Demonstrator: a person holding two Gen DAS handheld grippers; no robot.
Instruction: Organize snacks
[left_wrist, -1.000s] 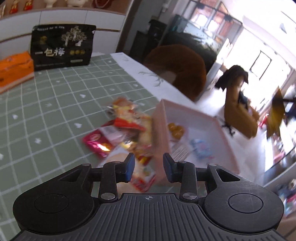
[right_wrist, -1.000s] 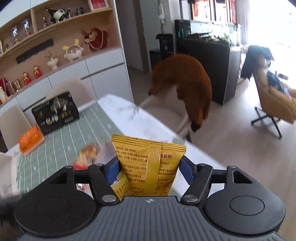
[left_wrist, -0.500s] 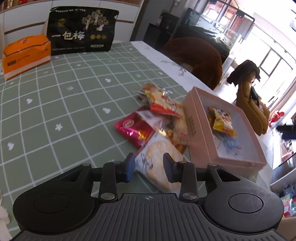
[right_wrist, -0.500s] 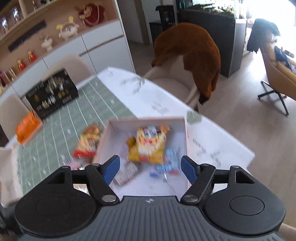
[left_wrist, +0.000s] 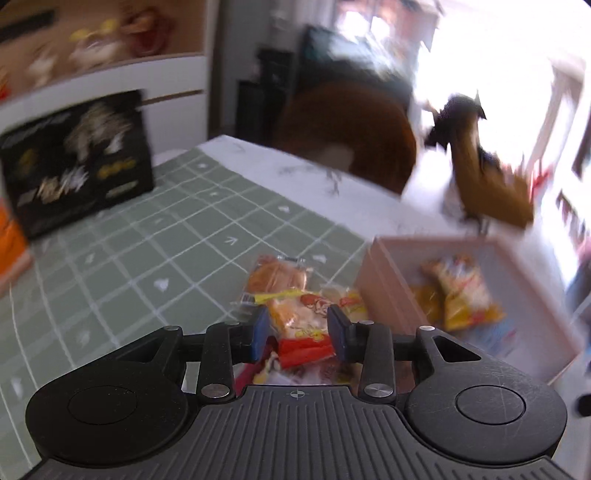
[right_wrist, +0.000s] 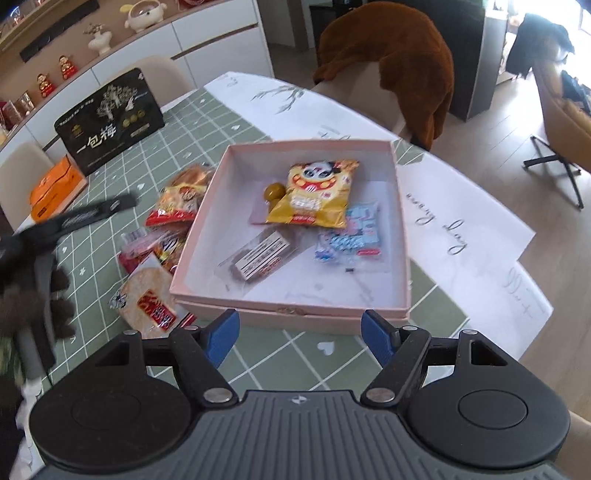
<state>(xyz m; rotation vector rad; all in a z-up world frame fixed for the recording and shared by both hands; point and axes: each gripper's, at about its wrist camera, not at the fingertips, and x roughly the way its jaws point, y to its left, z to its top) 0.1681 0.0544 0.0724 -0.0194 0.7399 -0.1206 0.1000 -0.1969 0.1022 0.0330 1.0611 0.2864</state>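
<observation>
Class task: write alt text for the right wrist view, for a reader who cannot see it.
An open pink box on a green checked tablecloth holds a yellow panda snack bag and a few other packets, with more snacks piled along its left side. The right gripper hovers open and empty at the box's near edge.

So the yellow snack bag (right_wrist: 317, 195) that was clamped in the right hand-held gripper (right_wrist: 300, 338) a second ago is now lying in the pink box (right_wrist: 288, 314), and that gripper's jaws are wide apart and empty. Meanwhile the left hand-held gripper (left_wrist: 298, 334) swung over the loose snack pile (left_wrist: 295, 306) on the worktop, jaws just opening a bit, a packet showing between them.
</observation>
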